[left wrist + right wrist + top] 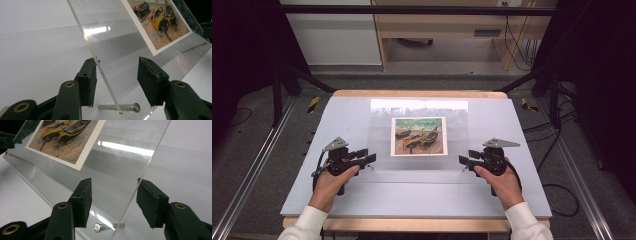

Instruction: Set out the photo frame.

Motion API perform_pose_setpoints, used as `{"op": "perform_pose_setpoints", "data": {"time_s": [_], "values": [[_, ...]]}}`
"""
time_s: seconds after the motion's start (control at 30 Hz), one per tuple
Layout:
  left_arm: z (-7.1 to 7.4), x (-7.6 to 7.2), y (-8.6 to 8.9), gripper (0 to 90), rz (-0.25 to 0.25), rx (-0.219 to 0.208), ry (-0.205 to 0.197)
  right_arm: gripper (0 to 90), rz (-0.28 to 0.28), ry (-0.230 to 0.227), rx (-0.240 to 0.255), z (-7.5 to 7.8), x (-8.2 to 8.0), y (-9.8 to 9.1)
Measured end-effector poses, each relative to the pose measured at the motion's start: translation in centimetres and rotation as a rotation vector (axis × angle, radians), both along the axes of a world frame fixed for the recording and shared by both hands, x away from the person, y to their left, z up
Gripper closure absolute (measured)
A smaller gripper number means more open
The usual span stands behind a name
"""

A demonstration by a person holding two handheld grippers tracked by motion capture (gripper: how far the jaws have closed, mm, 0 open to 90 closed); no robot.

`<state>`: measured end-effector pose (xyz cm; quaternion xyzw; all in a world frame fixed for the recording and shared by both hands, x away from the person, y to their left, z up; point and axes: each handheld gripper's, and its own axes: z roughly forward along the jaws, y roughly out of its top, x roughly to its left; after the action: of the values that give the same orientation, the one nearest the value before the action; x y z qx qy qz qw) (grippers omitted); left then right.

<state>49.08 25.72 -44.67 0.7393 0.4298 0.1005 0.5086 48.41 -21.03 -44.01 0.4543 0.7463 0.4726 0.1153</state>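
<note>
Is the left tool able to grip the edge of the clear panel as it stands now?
Probably yes. The left tool is open, and the clear panel edge already runs between its pads, with nothing blocking.

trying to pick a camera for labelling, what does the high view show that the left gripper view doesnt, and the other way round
High view alone: the whole grey table, both hands, the right gripper, the clear panel's full outline, and the floor and wooden furniture beyond.

Left gripper view alone: the panel's side edge standing between the left gripper's open jaws, close to one pad, and a small metal pin under the panel.

Both: the clear panel and the boat picture on it.
</note>
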Motion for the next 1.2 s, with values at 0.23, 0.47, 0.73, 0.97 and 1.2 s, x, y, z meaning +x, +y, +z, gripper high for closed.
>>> {"op": "perform_pose_setpoints", "data": {"time_s": [0.23,0.47,0.73,0.97,1.2], "values": [[0.0,-0.5,0.1,52.0,0.003,0.005,-0.011,49.5,-0.004,-0.012,-0.007,0.1,-0.6,0.0],[0.1,-1.3,0.0,54.0,0.015,0.021,-0.027,52.9,-0.008,-0.036,-0.014,0.0,-1.3,0.0],[0.2,-1.9,0.0,57.1,0.022,0.030,-0.034,55.9,-0.008,-0.053,-0.033,0.1,-2.0,0.0],[0.3,-2.3,0.0,58.2,0.022,0.048,-0.043,57.7,-0.009,-0.060,-0.045,0.1,-2.4,0.0],[0.3,-3.1,-0.1,60.8,0.023,0.075,-0.055,60.8,-0.014,-0.072,-0.071,0.2,-3.2,0.1]]}}
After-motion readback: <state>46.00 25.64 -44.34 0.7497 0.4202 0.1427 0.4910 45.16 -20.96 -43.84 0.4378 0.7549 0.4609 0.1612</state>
